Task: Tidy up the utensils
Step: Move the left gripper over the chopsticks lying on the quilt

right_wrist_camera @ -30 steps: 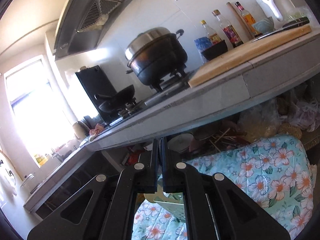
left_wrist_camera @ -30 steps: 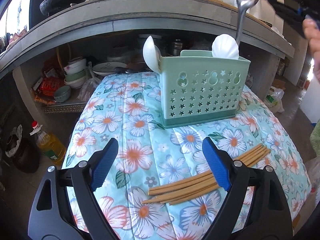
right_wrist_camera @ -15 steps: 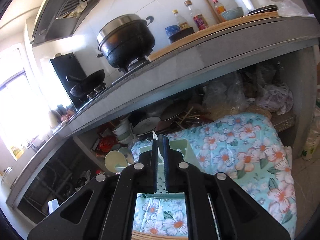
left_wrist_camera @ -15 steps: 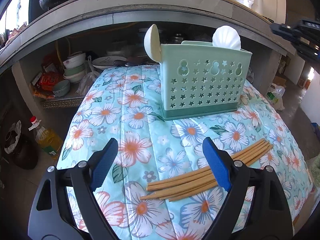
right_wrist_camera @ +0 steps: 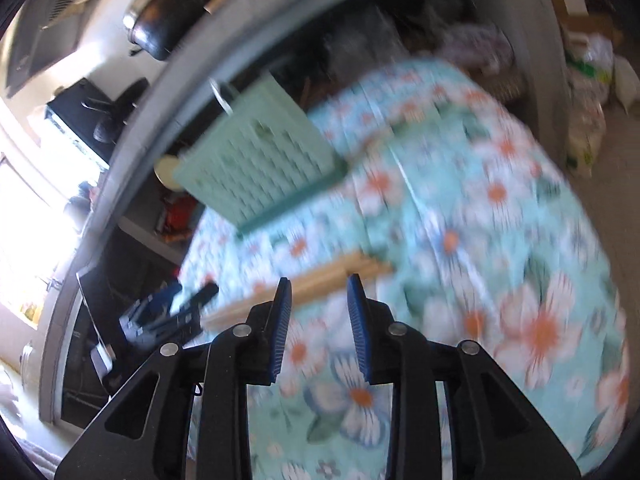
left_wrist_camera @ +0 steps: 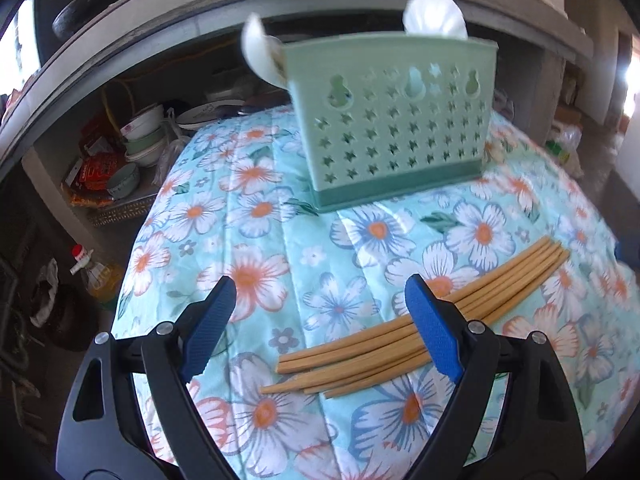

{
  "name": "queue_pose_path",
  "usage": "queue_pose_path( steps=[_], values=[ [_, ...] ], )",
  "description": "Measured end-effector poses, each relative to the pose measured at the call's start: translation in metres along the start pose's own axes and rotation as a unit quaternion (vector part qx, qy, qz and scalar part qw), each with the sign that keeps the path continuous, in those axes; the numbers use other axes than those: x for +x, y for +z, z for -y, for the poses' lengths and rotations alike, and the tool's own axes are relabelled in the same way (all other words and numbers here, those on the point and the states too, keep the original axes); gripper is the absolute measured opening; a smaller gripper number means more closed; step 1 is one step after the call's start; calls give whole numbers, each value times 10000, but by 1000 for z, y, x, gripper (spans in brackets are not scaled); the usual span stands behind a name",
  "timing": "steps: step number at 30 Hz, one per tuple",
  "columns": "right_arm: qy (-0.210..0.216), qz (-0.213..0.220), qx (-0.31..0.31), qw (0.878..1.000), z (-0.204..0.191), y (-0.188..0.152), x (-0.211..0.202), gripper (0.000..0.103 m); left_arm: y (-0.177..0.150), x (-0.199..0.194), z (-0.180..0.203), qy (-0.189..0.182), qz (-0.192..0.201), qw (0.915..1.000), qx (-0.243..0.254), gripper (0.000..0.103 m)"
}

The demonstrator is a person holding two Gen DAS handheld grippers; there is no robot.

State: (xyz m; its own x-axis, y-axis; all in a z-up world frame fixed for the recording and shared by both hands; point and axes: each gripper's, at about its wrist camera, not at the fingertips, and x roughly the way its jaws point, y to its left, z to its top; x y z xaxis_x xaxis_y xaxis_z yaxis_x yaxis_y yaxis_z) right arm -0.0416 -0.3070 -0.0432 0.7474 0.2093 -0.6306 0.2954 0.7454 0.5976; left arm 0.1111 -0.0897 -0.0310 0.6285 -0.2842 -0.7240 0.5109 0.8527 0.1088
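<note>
We see left gripper [left_wrist_camera: 316,312] low in frame, jaws wide, nothing between; its right finger [left_wrist_camera: 430,332] overlaps chopsticks [left_wrist_camera: 420,320] in view, contact unclear. Chopsticks lie bundled on floral cloth [left_wrist_camera: 256,208], lower right of centre. Beyond, upper centre: green basket [left_wrist_camera: 394,120] upright on cloth, two white spoons [left_wrist_camera: 434,18] poking above rim. Bowls [left_wrist_camera: 144,136] on shelf, upper left, under counter [left_wrist_camera: 200,12]. Right view blurred: right gripper [right_wrist_camera: 318,312] angled down at cloth, jaws narrow, just been opening, nothing between; chopsticks just past fingertips.
</note>
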Motion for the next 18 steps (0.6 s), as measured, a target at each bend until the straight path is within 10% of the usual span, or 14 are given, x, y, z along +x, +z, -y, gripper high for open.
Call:
queue_pose_path(
  steps=[6,18],
  values=[
    [29,-275,322,9991,15,-32,8,29,-11,15,39,753,-17,9916,1053,82],
    [156,-277,495,9983,32,-38,6,30,-67,-41,81,983,565,9646,2379,82]
  ],
)
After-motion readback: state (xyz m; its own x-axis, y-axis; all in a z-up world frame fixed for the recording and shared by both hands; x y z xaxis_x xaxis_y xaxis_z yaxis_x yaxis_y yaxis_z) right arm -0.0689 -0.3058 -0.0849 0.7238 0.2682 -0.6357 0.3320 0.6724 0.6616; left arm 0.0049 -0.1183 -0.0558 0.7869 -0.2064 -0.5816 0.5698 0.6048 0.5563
